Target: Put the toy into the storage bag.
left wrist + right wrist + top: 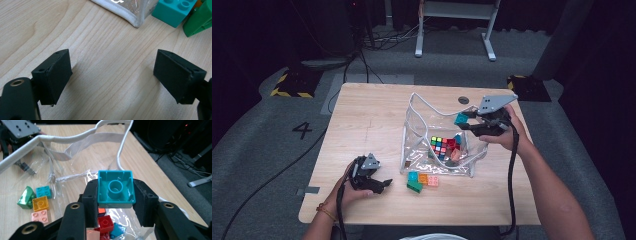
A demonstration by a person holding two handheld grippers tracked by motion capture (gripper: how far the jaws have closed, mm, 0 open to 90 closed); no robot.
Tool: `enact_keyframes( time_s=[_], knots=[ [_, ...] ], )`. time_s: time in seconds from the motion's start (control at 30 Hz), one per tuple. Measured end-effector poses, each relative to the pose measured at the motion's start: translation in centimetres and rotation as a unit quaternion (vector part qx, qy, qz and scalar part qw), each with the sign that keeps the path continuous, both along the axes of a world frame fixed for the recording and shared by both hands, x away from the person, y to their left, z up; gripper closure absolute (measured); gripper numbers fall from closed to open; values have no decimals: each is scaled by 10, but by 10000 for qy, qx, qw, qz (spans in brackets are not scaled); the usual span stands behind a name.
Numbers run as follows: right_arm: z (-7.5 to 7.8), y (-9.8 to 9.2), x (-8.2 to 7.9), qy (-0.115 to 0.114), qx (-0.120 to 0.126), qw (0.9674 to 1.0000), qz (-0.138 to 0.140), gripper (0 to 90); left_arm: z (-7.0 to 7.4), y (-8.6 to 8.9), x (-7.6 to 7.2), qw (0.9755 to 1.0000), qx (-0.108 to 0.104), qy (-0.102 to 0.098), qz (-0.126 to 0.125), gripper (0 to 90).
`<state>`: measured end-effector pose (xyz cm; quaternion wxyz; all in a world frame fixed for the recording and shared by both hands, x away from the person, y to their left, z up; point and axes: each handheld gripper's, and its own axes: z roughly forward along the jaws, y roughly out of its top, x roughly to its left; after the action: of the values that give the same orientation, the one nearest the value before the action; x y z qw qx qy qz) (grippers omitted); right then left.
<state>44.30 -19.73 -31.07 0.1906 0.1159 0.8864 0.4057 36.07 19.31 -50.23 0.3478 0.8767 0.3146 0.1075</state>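
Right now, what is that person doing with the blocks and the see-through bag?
A person is putting toy blocks into a clear bag on the table. The right gripper holds a teal block over the open bag, which already has a colourful puzzle cube and some blocks in it. The left gripper rests open on the table with nothing in it. Four blocks, teal, green, orange and pink, wait outside beside the bag.
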Motion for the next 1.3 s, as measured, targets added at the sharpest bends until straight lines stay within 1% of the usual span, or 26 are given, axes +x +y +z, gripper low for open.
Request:
enact_keyframes(
  time_s=[0.1, 0.2, 0.23, 0.27, 0.3, 0.4, 0.43, 0.47, 0.5, 0.57, 0.6, 0.67, 0.73, 0.77, 0.8, 0.83, 0.87, 0.9, 0.93, 0.97, 1.0, 1.07, 1.13, 1.17, 1.2, 1.3],
  knots=[
    [-2, 6, 2, 45, -141, 9999, 44, 593, 0, 0, 0, 10000, -2, 1, -1, 150],
    [-6, 19, 5, 111, -488, 9986, 144, 593, 0, 0, 0, 10000, 2, 0, 2, 150],
    [-6, 19, 5, 111, -488, 9986, 144, 593, 0, 0, 0, 10000, 2, 0, 2, 150],
    [-8, 25, 7, 150, -682, 9974, 178, 593, 0, 0, 0, 10000, 1, -3, 4, 150],
    [-8, 25, 7, 150, -682, 9974, 178, 593, 0, 0, 0, 10000, 1, -3, 4, 150],
    [-13, 33, 10, 251, -953, 9950, 185, 593, 0, 0, 0, 10000, -3, -3, 6, 150],
    [-14, 36, 12, 214, -1114, 9933, 210, 593, 0, 0, 0, 10000, 0, -2, 5, 150],
    [-16, 41, 13, 281, -1245, 9914, 273, 592, 0, 0, 0, 10000, -3, 2, 1, 150],
    [-16, 41, 13, 281, -1245, 9914, 273, 592, 0, 0, 0, 10000, -3, 2, 1, 150],
    [-19, 48, 14, 276, -1496, 9877, 364, 593, 0, 0, 0, 10000, -2, 0, 5, 150],
    [-21, 53, 15, 330, -1739, 9835, 383, 592, 0, 0, 0, 10000, 0, 2, 4, 150],
    [-24, 57, 18, 380, -1983, 9785, 429, 592, 0, 0, 0, 10000, -3, 1, 2, 150],
    [-27, 58, 19, 400, -2023, 9777, 405, 592, 0, 0, 0, 10000, -3, 1, 2, 150],
    [-28, 59, 20, 461, -2112, 9755, 410, 592, 0, 0, 0, 10000, -2, -1, 1, 150],
    [-29, 59, 22, 487, -2178, 9740, 399, 592, 0, 0, 0, 10000, -2, 0, 5, 150],
    [-31, 57, 25, 544, -2307, 9710, 311, 592, 0, 0, 0, 10000, 0, -2, 5, 150],
    [-32, 56, 26, 589, -2356, 9697, 258, 592, 0, 0, 0, 10000, -3, 0, 2, 150],
    [-33, 54, 28, 545, -2384, 9692, 303, 592, 0, 0, 0, 10000, -3, -3, 7, 150],
    [-33, 52, 28, 656, -2461, 9669, 179, 592, 0, 0, 0, 10000, -4, -1, 2, 151],
    [-33, 52, 28, 656, -2461, 9669, 179, 592, 0, 0, 0, 10000, -4, -1, 2, 150],
    [-34, 47, 29, 708, -2603, 9629, 81, 592, 0, 0, 0, 10000, -5, -1, 3, 150],
    [-34, 44, 29, 703, -2646, 9617, 101, 592, 0, 0, 0, 10000, -4, -1, 3, 150],
    [-33, 32, 30, 741, -2723, 9594, -43, 592, 0, 0, 0, 10000, -2, -1, 0, 150],
    [-33, 32, 30, 741, -2723, 9594, -43, 592, 0, 0, 0, 10000, -2, -1, 0, 150],
    [-32, 25, 28, 721, -2744, 9588, -137, 591, 0, 0, 0, 10000, 0, -3, 5, 150],
    [-30, 18, 27, 658, -2691, 9607, -169, 591, 0, 0, 0, 10000, -3, 1, 1, 150]
  ],
)
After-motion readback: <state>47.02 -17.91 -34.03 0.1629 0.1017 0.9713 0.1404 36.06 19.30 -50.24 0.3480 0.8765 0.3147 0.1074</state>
